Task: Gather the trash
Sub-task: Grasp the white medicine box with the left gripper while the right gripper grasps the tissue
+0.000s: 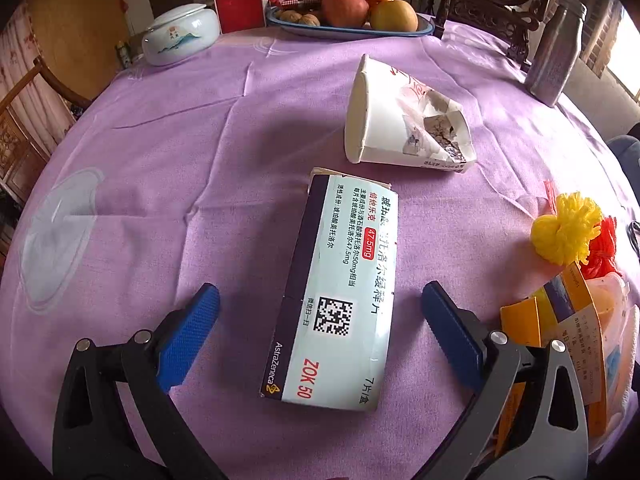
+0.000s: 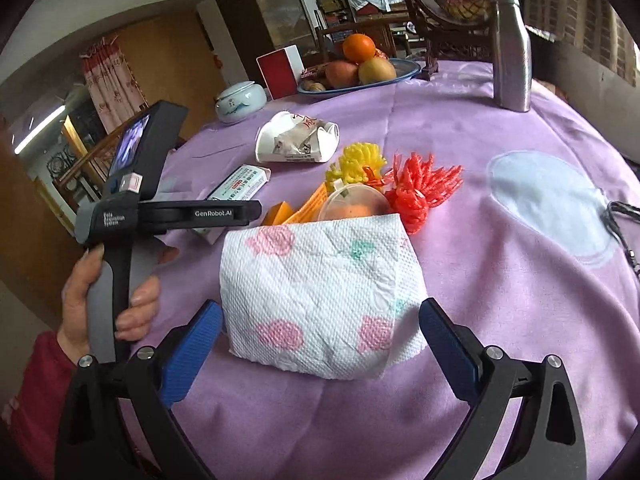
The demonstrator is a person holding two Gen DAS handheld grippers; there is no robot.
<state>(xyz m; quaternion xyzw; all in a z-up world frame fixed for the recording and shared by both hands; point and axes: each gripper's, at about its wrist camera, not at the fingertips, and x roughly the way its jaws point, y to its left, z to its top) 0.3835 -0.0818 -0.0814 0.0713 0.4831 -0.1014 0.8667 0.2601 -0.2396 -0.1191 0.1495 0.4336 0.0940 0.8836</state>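
A round table is covered by a purple tablecloth (image 1: 192, 152). At frame centre in the left wrist view a medicine box (image 1: 340, 292) is laid flat, and a crushed paper cup (image 1: 404, 120) is seen on its side just above it. At the top, a lidded porcelain jar (image 1: 180, 34), a fruit dish (image 1: 352, 30) and a steel bottle (image 1: 556, 48) are set. In the right wrist view a printed paper towel (image 2: 320, 296) is spread at lower centre.

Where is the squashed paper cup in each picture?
Left wrist view: the paper cup lies on its side, upper middle, past the medicine box.
Right wrist view: the paper cup sits upper left of centre, beyond the yellow netting.
Shared landmark: the fruit bowl behind it.
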